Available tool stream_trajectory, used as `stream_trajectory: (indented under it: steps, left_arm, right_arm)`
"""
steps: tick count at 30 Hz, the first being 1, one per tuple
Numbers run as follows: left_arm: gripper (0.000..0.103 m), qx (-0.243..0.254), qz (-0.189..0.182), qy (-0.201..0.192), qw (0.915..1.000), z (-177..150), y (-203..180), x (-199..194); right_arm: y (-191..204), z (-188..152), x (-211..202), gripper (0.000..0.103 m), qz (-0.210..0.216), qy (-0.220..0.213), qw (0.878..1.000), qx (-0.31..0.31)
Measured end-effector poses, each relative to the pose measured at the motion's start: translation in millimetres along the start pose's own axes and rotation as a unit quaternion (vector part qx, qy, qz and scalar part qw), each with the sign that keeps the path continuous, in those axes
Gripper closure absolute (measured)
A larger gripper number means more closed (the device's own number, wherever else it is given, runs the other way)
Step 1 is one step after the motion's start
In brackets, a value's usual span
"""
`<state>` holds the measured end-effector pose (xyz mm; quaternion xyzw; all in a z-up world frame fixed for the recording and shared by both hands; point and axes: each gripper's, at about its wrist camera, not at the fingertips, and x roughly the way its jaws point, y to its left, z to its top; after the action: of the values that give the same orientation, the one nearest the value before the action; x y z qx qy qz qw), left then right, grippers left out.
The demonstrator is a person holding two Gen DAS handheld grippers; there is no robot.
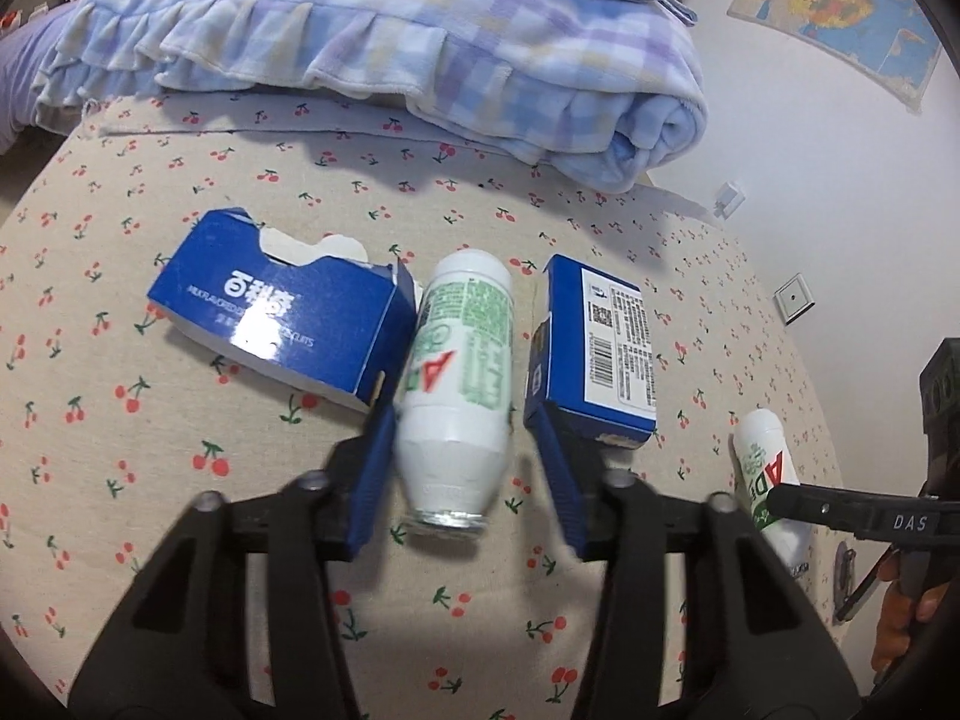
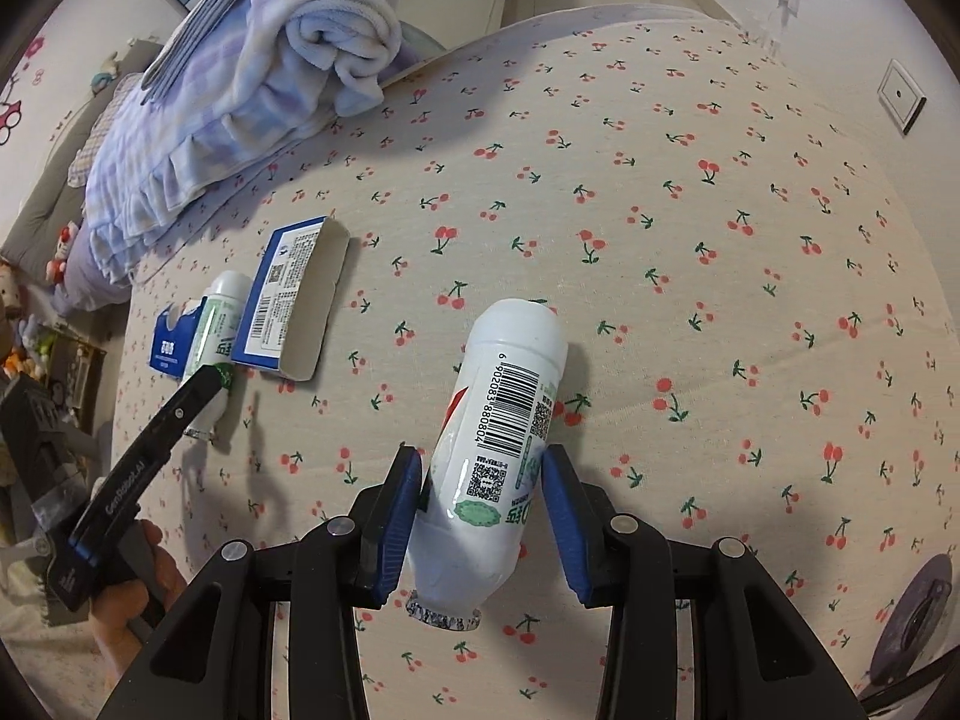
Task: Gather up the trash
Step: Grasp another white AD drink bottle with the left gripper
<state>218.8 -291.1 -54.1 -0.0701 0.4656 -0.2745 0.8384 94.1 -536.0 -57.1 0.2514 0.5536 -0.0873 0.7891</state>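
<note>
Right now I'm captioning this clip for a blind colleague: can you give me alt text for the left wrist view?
The left gripper straddles a white bottle lying on a cherry-print bedsheet, jaws open on both sides. Torn blue cartons flank the bottle; a folded plaid blanket lies behind, and a second bottle lies at right.
</note>
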Motion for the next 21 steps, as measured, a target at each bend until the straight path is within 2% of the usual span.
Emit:
stream_trajectory:
  steps: [3, 11, 21]
  left_arm:
    - [0.063, -0.001, -0.019, 0.009, 0.9998, -2, 0, 0]
    - [0.063, 0.008, -0.008, 0.008, 0.9999, -8, -2, -25]
    - [0.063, 0.003, 0.013, 0.005, 0.9999, -28, 23, -74]
  right_arm:
    - [2, -3, -2, 0.061, 0.002, 0.0, 1.0, -0.002]
    - [14, -8, -16, 0.062, 0.011, -0.014, 1.0, -0.009]
    - [44, -20, -37, 0.065, 0.044, -0.027, 0.998, -0.031]
